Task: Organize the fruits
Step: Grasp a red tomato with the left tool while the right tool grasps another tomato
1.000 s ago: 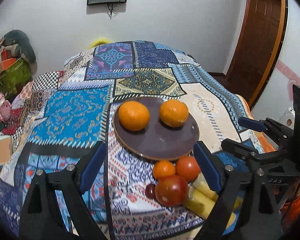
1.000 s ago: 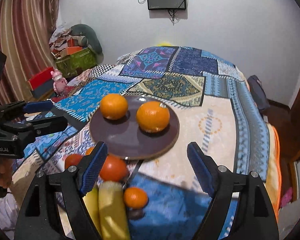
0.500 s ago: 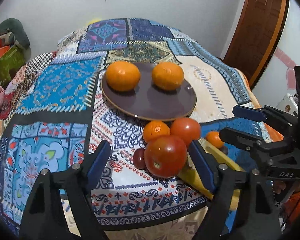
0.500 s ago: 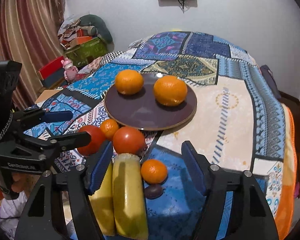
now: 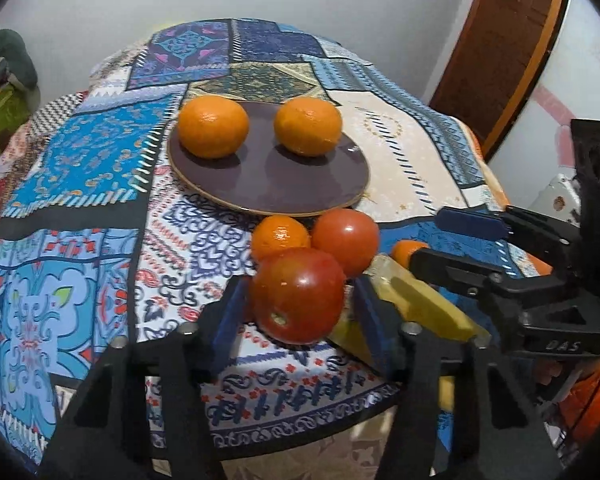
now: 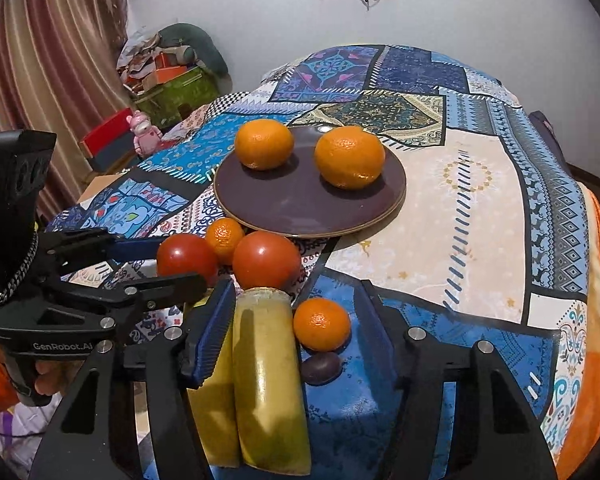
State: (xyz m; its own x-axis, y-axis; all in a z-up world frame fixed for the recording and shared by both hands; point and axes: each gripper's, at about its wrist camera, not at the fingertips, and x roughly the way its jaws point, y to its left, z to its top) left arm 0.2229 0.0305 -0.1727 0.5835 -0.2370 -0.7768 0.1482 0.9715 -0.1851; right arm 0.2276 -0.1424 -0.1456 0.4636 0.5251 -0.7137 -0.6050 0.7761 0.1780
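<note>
A dark purple plate (image 5: 300, 188) (image 6: 300, 208) holds two large oranges (image 5: 213, 126) (image 5: 308, 126). In front of it lie two tomatoes, small tangerines, bananas and a dark plum (image 6: 321, 367). My left gripper (image 5: 298, 300) has its blue pads on both sides of the near tomato (image 5: 298, 296), touching or almost touching it. My right gripper (image 6: 296, 320) is open around a banana (image 6: 266, 380) and a small tangerine (image 6: 321, 324). The second tomato (image 6: 266, 260) lies just beyond.
The table wears a patchwork cloth (image 5: 80, 160); its front edge is right below the fruit. A door (image 5: 500, 40) stands at the right. Boxes and clutter (image 6: 168, 76) and a pink toy (image 6: 143, 130) sit at the left by a curtain.
Both grippers have moved forward and down to the fruit. The left jaws have narrowed around the near tomato; the right jaws now straddle the banana and tangerine.
</note>
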